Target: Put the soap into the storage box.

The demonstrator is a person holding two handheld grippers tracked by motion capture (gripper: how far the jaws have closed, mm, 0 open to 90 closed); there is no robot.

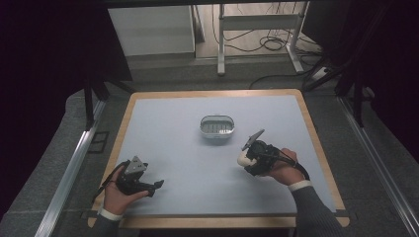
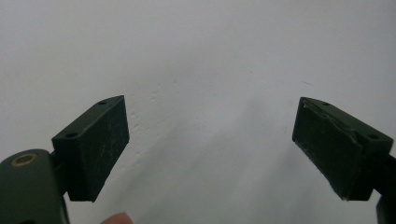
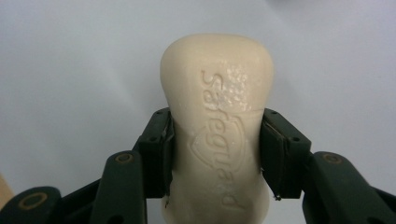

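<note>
- Gripping a cream bar of soap [image 3: 217, 126], the right gripper [image 3: 217, 154] has its two black fingers [image 3: 156, 154] pressed against the bar's long sides — the jaws are closed onto it at about mid-length, and the bar's rounded end sticks out past them.
- Raised lettering and a shield emblem run along the soap's upper face (the word reads "Safeguard").
- From the high view, the right gripper [image 1: 247, 157] sits over the right part of the tabletop [image 1: 173, 123], held in the person's right hand [image 1: 285, 168]; the pale soap [image 1: 243, 158] shows at its front end, toward the table's middle.
- Whether the bar touches the surface or is held just above it, I cannot tell.
- A small oval dish [image 1: 217, 127] with a white rim and a ribbed inside stands near the tabletop's centre, apart from the soap and farther from the person.
- The left gripper [image 1: 157, 185] rests low at the near left of the tabletop in the left hand [image 1: 116, 195], well apart from the dish.
- In its own view the left gripper [image 2: 210, 149] has its fingers [image 2: 95, 147] spread wide — released, with bare pale tabletop [image 2: 210, 56] between them.
- Around the wood-edged tabletop lie grey flooring, metal rails [image 1: 64, 182] and loose cables [image 1: 269, 44] beyond the far edge.
</note>
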